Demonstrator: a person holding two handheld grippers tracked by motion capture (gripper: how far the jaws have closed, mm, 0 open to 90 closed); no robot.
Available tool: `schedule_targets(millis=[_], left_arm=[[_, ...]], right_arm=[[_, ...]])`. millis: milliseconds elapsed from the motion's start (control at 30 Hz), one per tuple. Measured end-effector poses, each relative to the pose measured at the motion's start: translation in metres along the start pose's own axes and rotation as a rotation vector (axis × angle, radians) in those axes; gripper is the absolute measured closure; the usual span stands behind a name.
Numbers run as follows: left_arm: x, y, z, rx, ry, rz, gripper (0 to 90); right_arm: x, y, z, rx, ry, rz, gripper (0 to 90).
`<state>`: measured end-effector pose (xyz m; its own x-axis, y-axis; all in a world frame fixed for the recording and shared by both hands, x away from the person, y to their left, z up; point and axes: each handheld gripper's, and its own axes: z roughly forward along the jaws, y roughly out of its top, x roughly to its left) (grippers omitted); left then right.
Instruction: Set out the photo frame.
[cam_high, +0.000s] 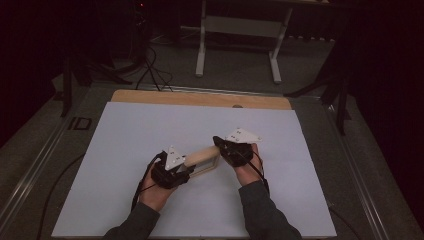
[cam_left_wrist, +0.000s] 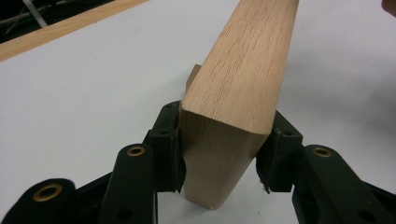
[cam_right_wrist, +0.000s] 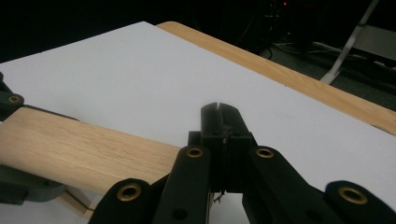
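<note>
A light wooden bar (cam_high: 202, 154) with a thinner frame part under it lies raised over the white sheet, between my two grippers. My left gripper (cam_high: 187, 167) is shut on its near end. In the left gripper view both black pads (cam_left_wrist: 170, 149) press the sides of the wooden bar (cam_left_wrist: 243, 70), which runs away from the camera. My right gripper (cam_high: 218, 141) sits at the bar's far end, shut with nothing between its jaws. In the right gripper view the closed right gripper (cam_right_wrist: 219, 112) points over the sheet, and the wooden bar (cam_right_wrist: 79, 144) lies to its left and lower.
A white sheet (cam_high: 150, 130) covers the table, whose wooden edge (cam_high: 200, 98) shows at the back. Beyond it stand a white table frame (cam_high: 237, 25) and cables (cam_high: 150, 70) on the dark floor. A person's forearms in dark sleeves (cam_high: 265, 215) come in from the bottom.
</note>
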<state>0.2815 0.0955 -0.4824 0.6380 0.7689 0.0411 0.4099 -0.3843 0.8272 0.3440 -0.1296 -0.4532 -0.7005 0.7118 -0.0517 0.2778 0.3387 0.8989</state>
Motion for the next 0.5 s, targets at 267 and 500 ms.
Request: schedule_targets(millis=[267, 500], left_arm=[[0.0022, -0.0003, 0.001, 0.013, 0.004, -0.003, 55.0], [0.0068, -0.0005, 0.0018, 0.024, 0.007, -0.027, 52.8]], right_arm=[[0.0001, -0.0006, -0.0019, 0.002, 0.001, 0.001, 89.7], [0.0004, -0.0014, -0.0038, 0.003, 0.003, 0.003, 89.8]])
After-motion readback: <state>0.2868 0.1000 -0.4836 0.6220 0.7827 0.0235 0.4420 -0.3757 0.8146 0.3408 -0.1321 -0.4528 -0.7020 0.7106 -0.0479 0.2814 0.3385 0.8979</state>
